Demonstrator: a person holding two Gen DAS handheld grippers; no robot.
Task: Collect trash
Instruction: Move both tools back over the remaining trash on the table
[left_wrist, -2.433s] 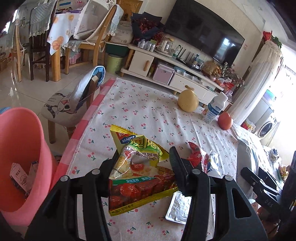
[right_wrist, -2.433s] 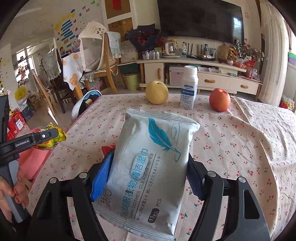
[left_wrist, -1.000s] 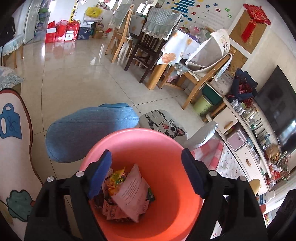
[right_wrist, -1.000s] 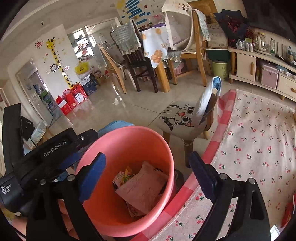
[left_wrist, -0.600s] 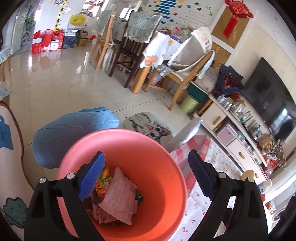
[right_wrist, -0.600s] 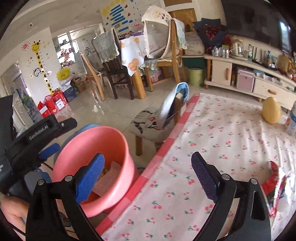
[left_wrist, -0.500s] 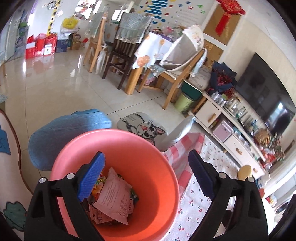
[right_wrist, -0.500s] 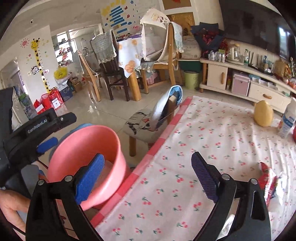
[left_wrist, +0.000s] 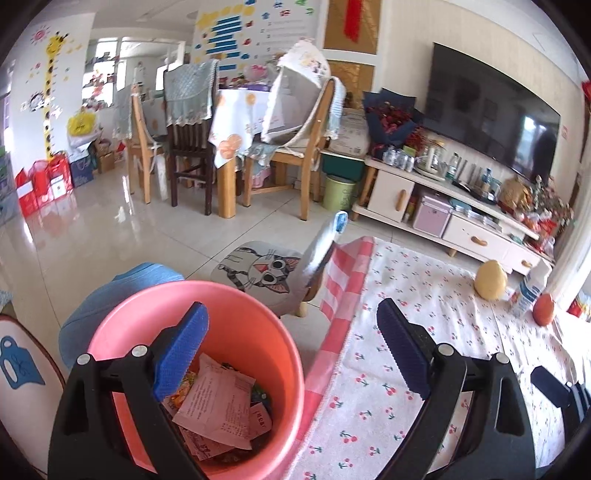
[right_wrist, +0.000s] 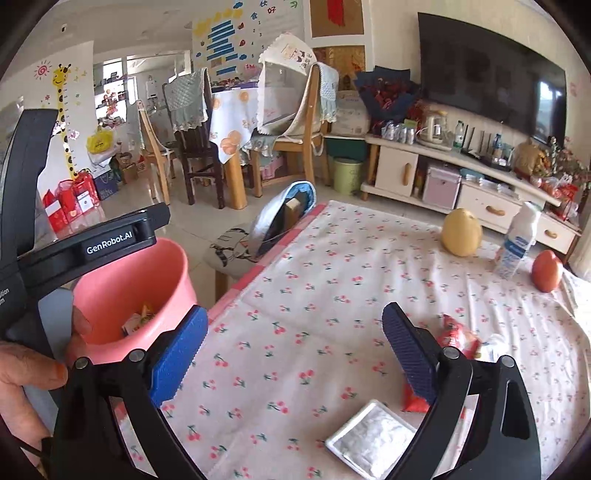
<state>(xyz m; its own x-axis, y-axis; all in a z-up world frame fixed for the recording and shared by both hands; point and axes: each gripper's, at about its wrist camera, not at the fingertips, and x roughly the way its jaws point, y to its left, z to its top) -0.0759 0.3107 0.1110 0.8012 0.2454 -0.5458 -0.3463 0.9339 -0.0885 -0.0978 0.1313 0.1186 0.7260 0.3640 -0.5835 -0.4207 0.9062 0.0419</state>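
The left claw (left_wrist: 291, 354) fills the lower half of the left wrist view, released and holding nothing, its blue pads wide apart; one pad hangs over the pink bin (left_wrist: 199, 373) at lower left, the other over the cherry-print table (left_wrist: 436, 291) at lower right; inside the bin lie crumpled papers and wrappers (left_wrist: 218, 410); a cat-print stool (left_wrist: 258, 273) stands just beyond the bin, and a yellow pear (left_wrist: 489, 284), a white bottle (left_wrist: 532, 291) and a red apple (left_wrist: 543, 310) sit at the far right of the table.

In the right wrist view the right claw (right_wrist: 291, 358) is likewise released and empty, low in the frame above the tablecloth; the trash left to collect lies near its right-hand pad: a red wrapper (right_wrist: 456, 341) at centre right, partly hidden behind the pad, and a flat silver-white sachet (right_wrist: 373, 437) at the bottom, both resting on the cloth; the bin shows at centre left, off the table edge, with the left claw's black body and the person's hand (right_wrist: 27, 384) in front of it.

The next pick looks to be one of these two; to do it well, come down with the pads straddling the piece, close on the piece alone and not on the cloth beneath; the flat sachet likely needs an edge grip; the fruit and bottle appear not to be trash and are best left.
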